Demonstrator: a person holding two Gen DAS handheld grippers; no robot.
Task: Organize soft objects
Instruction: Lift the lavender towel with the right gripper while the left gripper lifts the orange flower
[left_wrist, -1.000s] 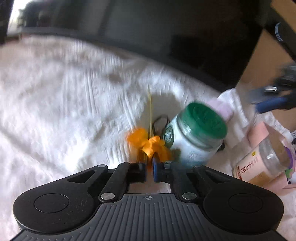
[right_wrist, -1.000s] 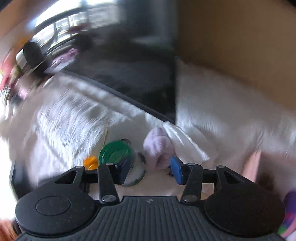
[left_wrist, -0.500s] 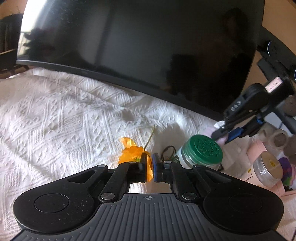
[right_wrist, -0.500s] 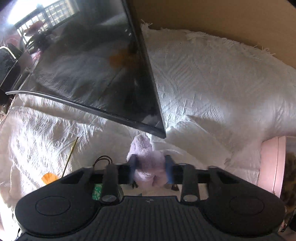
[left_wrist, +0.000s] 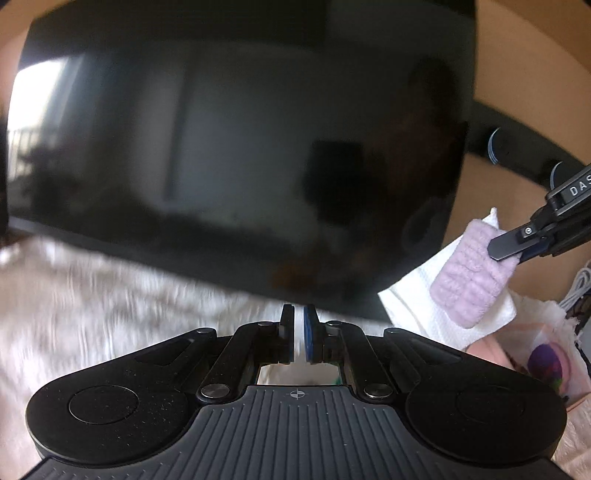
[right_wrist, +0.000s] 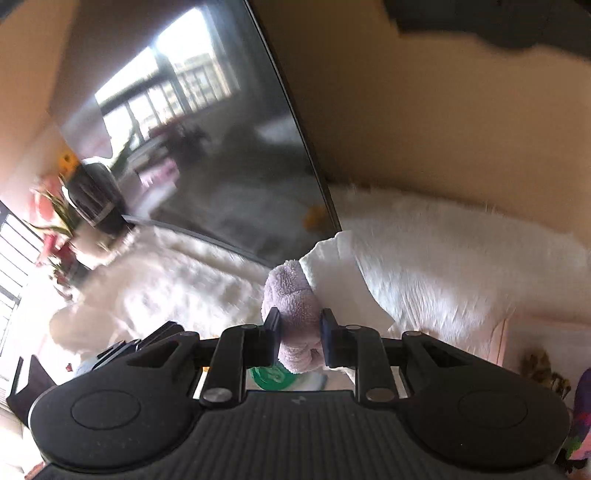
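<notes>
My right gripper is shut on a fuzzy lilac cloth and holds it up above the white bedspread. The same cloth shows in the left wrist view at the right, pinched by the right gripper's fingers, with a white tissue behind it. My left gripper has its jaws nearly together with a thin gap; nothing shows between them. The orange flower seen earlier is out of sight.
A large dark screen leans close ahead; it also shows in the right wrist view. A green-lidded jar lies below the right gripper. A pink box with colourful items is at the right.
Both grippers have lifted and tilted upward. The right one has raised the lilac cloth off the bed. The orange flower between the left jaws has dropped out of view.
</notes>
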